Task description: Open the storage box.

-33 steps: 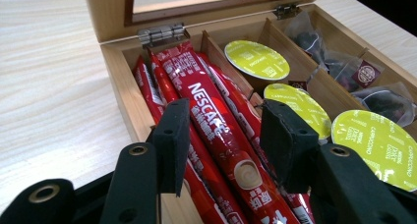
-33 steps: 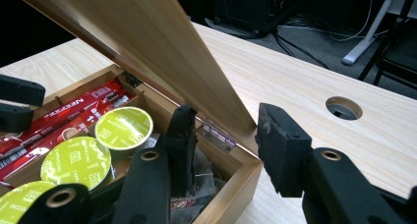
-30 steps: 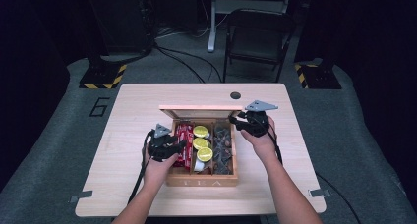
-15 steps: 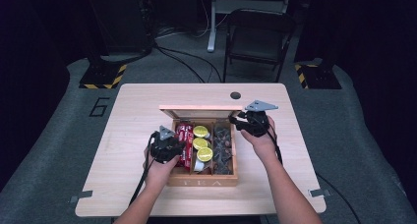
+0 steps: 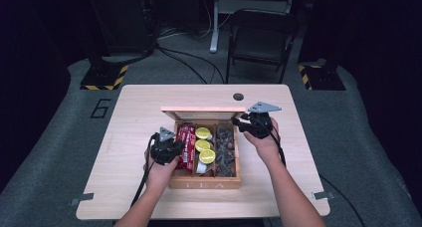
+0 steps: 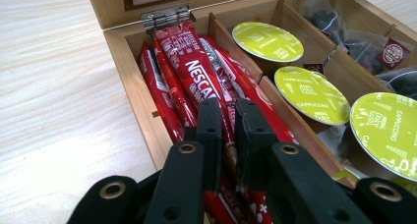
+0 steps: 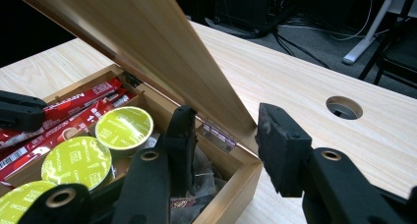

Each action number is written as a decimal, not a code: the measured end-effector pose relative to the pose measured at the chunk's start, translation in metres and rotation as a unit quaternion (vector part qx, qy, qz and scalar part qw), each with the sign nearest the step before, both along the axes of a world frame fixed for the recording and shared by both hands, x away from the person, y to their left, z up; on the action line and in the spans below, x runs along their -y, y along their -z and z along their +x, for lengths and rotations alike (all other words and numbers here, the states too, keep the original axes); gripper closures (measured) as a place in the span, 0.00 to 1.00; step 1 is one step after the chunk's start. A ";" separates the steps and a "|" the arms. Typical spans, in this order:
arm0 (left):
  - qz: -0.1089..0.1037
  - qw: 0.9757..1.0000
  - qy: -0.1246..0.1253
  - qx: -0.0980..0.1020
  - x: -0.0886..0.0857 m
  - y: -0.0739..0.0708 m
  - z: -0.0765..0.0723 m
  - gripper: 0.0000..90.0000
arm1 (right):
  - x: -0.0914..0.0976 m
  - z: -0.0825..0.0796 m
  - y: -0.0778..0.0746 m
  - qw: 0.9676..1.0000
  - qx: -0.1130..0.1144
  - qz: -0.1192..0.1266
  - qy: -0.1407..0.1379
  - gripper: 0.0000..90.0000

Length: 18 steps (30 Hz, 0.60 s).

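Observation:
A wooden tea box (image 5: 204,183) stands open on the table, its lid (image 5: 204,112) raised at the back. Red Nescafé sticks (image 6: 196,81) fill its left compartment, green-topped capsules (image 6: 268,41) the middle one, and dark tea bags (image 6: 359,42) the right one. My left gripper (image 6: 230,111) reaches into the left compartment; its jaws have just been closing and now pinch one red stick. That gripper (image 5: 175,153) sits at the box's left side. My right gripper (image 7: 226,121) straddles the right end of the lid (image 7: 147,42), with one jaw inside the box and one behind it, holding the lid up.
The light wooden table (image 5: 134,127) has a round cable hole (image 5: 238,96) behind the box. A black chair (image 5: 261,33) and cables are on the floor beyond the far edge. Bare tabletop lies on both sides of the box.
The left gripper's jaws have narrowed onto a red stick. Both hands, the box and the lid have stayed in place.

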State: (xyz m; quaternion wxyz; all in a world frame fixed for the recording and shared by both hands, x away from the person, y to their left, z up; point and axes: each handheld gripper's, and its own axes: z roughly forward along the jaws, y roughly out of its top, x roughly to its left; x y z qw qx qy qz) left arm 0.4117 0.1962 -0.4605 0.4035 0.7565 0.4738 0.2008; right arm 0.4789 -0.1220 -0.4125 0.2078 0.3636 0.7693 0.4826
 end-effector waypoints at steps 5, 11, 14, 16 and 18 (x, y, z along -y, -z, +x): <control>-0.005 1.000 -0.002 0.001 -0.001 -0.001 -0.001 0.93 | 0.000 0.000 0.000 1.000 0.000 0.000 0.000 0.65; -0.006 1.000 0.000 0.000 -0.004 -0.003 -0.001 0.94 | 0.000 0.000 0.000 1.000 0.000 0.001 0.000 0.65; -0.005 1.000 -0.003 0.004 -0.004 -0.003 -0.001 0.94 | 0.000 0.000 0.000 1.000 0.000 0.001 0.000 0.65; -0.005 1.000 -0.001 0.001 -0.004 -0.004 -0.002 0.94 | 0.000 0.000 0.000 1.000 0.000 0.001 0.000 0.65; -0.008 1.000 0.001 0.002 -0.005 -0.005 -0.003 0.94 | 0.000 0.000 0.000 1.000 0.000 0.001 0.000 0.65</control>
